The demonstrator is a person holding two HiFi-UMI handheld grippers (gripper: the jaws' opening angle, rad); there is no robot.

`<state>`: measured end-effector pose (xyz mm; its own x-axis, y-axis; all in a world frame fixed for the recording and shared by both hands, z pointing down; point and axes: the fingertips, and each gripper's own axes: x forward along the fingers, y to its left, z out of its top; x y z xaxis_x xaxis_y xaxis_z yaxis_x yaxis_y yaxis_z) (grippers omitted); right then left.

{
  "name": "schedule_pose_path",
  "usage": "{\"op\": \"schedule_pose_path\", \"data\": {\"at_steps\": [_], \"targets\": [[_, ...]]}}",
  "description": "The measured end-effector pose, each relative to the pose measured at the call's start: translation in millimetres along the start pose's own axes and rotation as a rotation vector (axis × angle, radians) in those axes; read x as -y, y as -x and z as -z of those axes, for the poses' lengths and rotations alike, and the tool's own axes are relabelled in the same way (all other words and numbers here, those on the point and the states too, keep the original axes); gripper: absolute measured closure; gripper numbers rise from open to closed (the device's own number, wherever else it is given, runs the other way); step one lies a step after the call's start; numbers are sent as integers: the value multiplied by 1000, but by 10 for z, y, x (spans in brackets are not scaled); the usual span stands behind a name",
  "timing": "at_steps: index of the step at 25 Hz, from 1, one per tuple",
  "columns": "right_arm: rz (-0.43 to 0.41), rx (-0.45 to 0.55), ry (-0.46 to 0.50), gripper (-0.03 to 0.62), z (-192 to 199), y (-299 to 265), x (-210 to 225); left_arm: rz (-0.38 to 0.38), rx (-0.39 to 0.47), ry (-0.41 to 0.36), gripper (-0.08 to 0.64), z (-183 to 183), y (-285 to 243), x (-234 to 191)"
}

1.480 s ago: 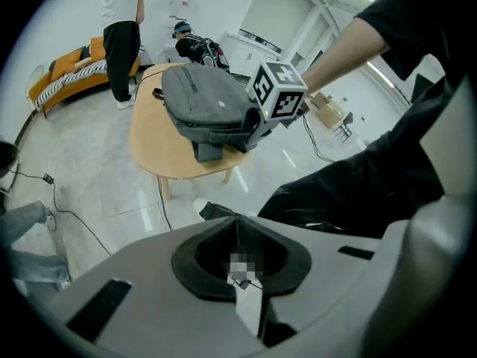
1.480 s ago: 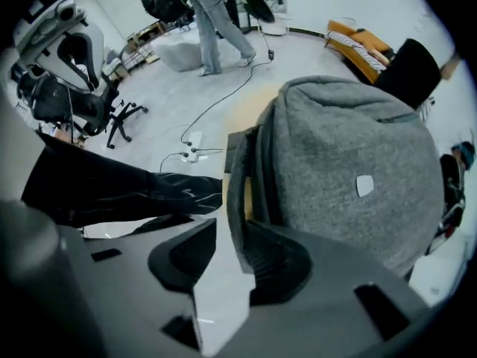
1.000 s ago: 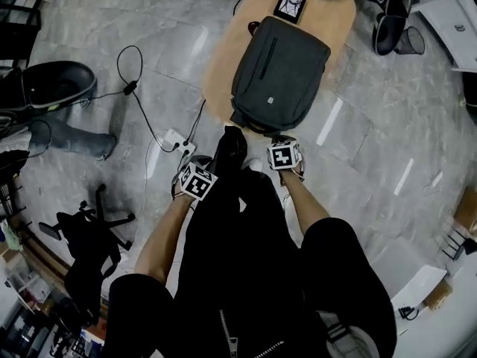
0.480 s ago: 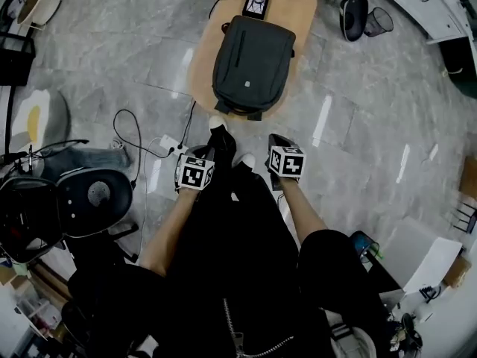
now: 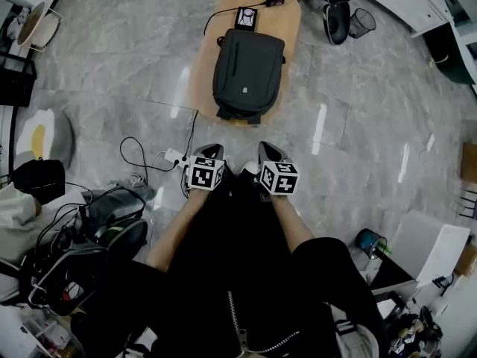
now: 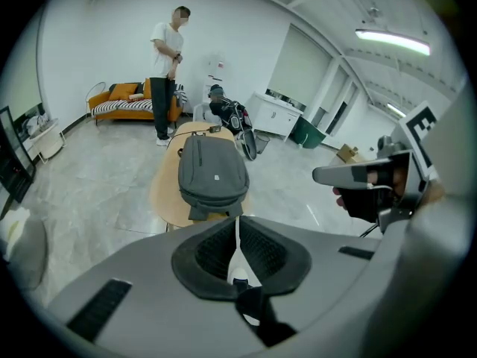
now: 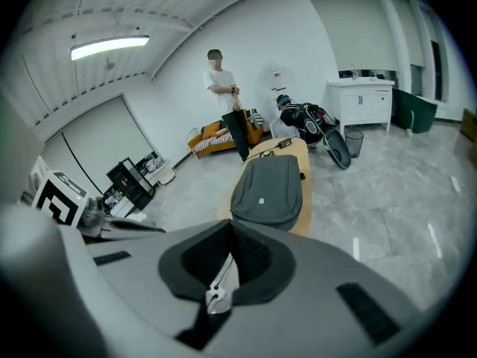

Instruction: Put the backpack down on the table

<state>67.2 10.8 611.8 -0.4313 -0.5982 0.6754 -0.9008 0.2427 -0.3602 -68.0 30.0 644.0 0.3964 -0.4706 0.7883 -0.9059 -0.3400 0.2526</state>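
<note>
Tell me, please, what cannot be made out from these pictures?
- Head view: the small device beyond the backpack is too small to identify.
- Every view: the backpack's underside is hidden, lying against the table.
- Head view: the table's legs are hidden beneath its top.

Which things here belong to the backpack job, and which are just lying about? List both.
Job:
- backpack, lying flat on the table
- table
- left tongs and right tongs, both shut and empty

Lying about:
- corded device at the table's far end
- power strip on the floor
- bin
- sofa
- standing person
</note>
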Motion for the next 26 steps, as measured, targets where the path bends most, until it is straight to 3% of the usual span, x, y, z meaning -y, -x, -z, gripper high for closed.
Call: {"op": "schedule_pose_path", "data": {"at_steps": [3, 13, 26], "targets": [[-8, -7, 26, 583, -23, -33, -146, 7, 13, -11, 535, -43, 56, -44], [-35, 48, 134, 583, -333, -115, -466, -19, 81, 66, 535, -220, 199, -392], [-20, 59, 172, 583, -451, -79, -465, 2, 96, 26, 535, -399, 165, -332]]}}
